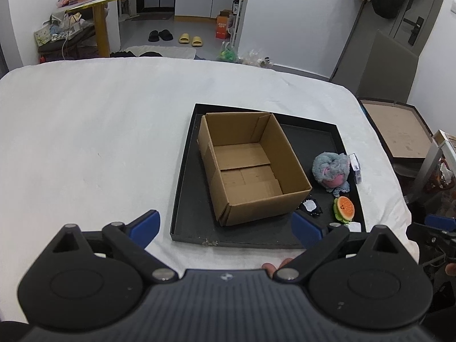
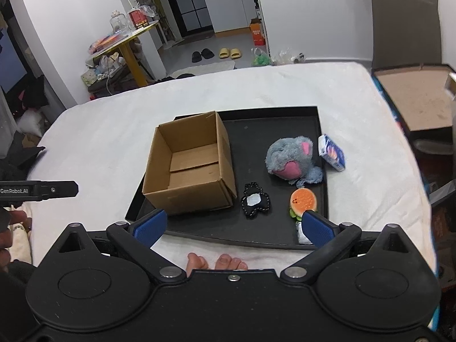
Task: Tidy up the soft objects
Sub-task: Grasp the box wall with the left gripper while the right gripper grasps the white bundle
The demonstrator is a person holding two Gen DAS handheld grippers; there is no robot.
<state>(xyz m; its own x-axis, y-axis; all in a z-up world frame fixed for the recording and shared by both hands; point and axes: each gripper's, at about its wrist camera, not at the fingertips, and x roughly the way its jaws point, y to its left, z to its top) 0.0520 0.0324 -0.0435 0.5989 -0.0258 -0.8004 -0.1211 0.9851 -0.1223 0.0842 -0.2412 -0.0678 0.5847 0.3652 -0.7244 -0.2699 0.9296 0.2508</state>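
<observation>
An empty cardboard box (image 1: 248, 165) (image 2: 191, 165) stands on the left part of a black tray (image 1: 182, 205) (image 2: 273, 122). Right of the box lie a grey and pink plush toy (image 1: 332, 169) (image 2: 290, 158), a small burger-shaped plush (image 1: 344, 208) (image 2: 302, 201) and a flat black soft piece with a white patch (image 1: 310, 207) (image 2: 254, 201). My left gripper (image 1: 225, 228) hovers open above the tray's near edge, holding nothing. My right gripper (image 2: 233, 225) is open too, its right fingertip (image 2: 315, 228) just in front of the burger plush. The left gripper's side (image 2: 40, 190) shows at the left of the right wrist view.
The tray sits on a white cloth-covered surface (image 1: 85, 131) (image 2: 99, 142). A small blue and white carton (image 1: 356, 168) (image 2: 332, 152) lies off the tray's right edge. A shallow brown box (image 1: 399, 131) (image 2: 416, 99) stands beyond the right side. Bare toes (image 2: 216, 263) show below the near edge.
</observation>
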